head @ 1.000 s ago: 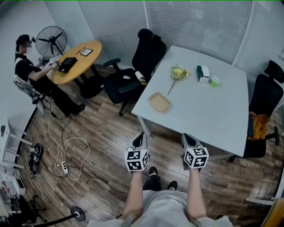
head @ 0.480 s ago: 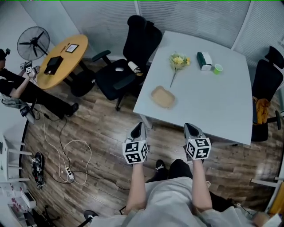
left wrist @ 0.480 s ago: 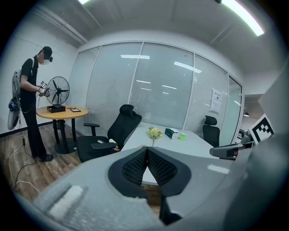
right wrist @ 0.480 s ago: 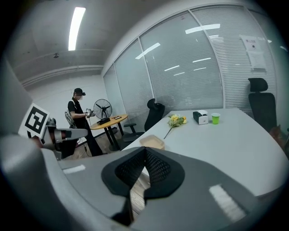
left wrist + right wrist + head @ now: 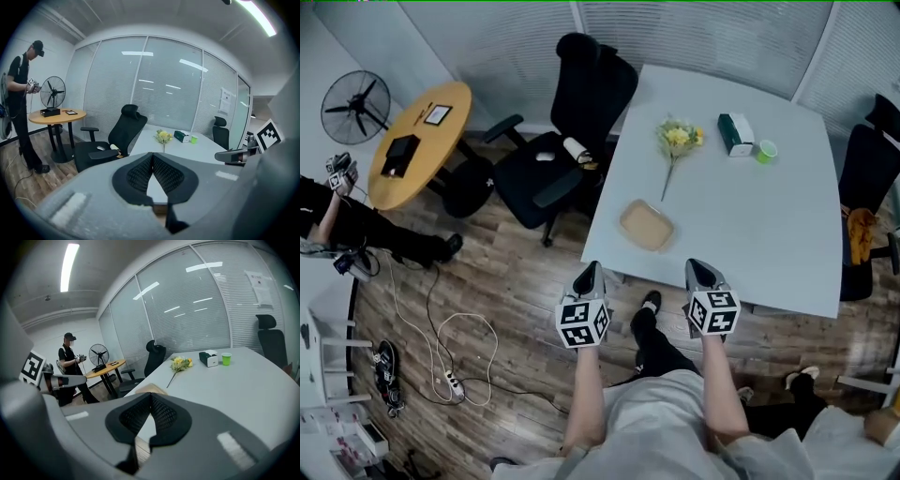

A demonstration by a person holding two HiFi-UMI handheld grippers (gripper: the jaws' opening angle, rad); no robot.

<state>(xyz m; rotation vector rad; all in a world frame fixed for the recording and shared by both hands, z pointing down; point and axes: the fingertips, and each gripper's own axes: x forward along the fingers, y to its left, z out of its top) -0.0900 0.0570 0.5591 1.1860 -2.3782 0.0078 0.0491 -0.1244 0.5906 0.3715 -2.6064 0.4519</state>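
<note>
1. holding your left gripper [image 5: 589,274] just short of the white table [image 5: 787,234], you have its jaws pressed together, empty.
2. your right gripper [image 5: 697,268] sits at the table edge, jaws likewise closed on nothing.
3. the tan tray [image 5: 646,225] lies nearest, just ahead between both grippers; a yellow flower [image 5: 676,139] lies beyond it.

Well ahead of the right tongs [image 5: 696,266], on the white tabletop [image 5: 769,225], lie a bunch of yellow flowers [image 5: 678,137], a green-and-white box [image 5: 732,133] and, just beside it, a green cup [image 5: 766,151]. Ahead of the left tongs [image 5: 591,268] stands a black office chair [image 5: 572,141]. Further left are a round wooden table [image 5: 427,155], a fan [image 5: 358,103] and a white cable [image 5: 441,342] on the floor.
</note>
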